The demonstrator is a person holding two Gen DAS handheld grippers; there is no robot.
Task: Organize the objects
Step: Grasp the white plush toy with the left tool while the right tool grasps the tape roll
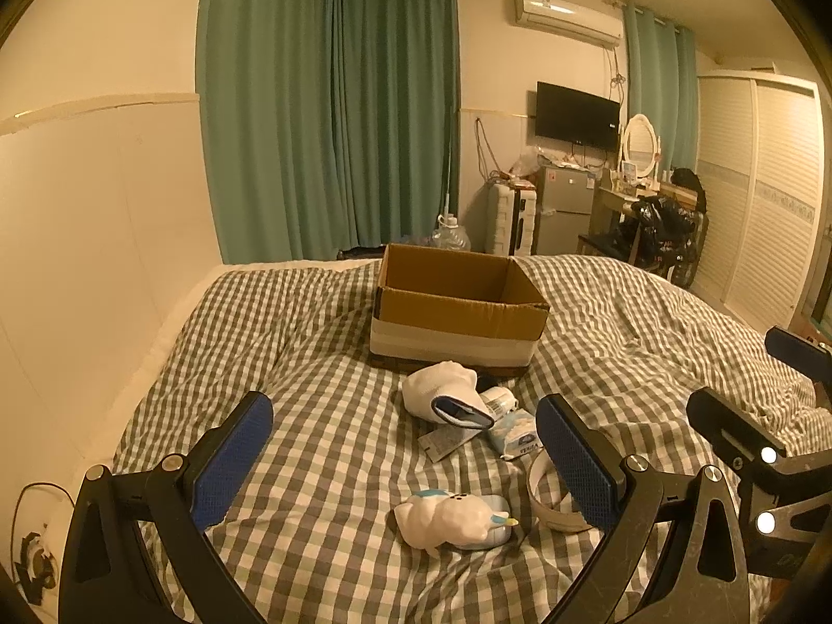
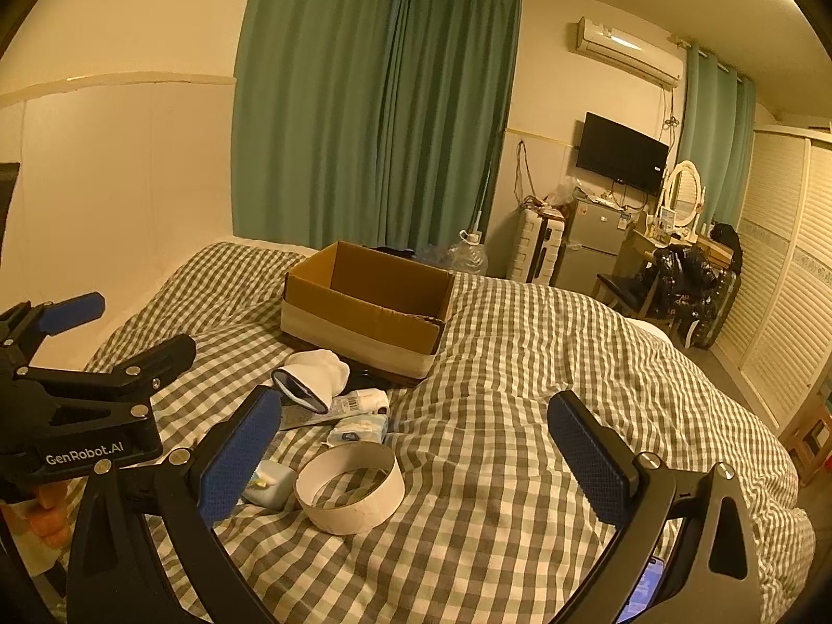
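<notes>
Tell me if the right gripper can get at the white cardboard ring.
Probably yes: the open right gripper hovers just behind the white cardboard ring, which lies uncovered on the checked bedspread.

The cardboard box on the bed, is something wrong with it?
A little. The cardboard box has a ragged, torn top edge at its near right corner. It looks empty inside, while the white sock and tape ring lie loose on the checked blanket.

Left tool [image 1: 403, 460] and right tool [image 2: 416, 455], jaws wide apart, empty

Left gripper's finger [image 2: 234, 460] hides part of the white bottle [image 2: 268, 483]
</notes>
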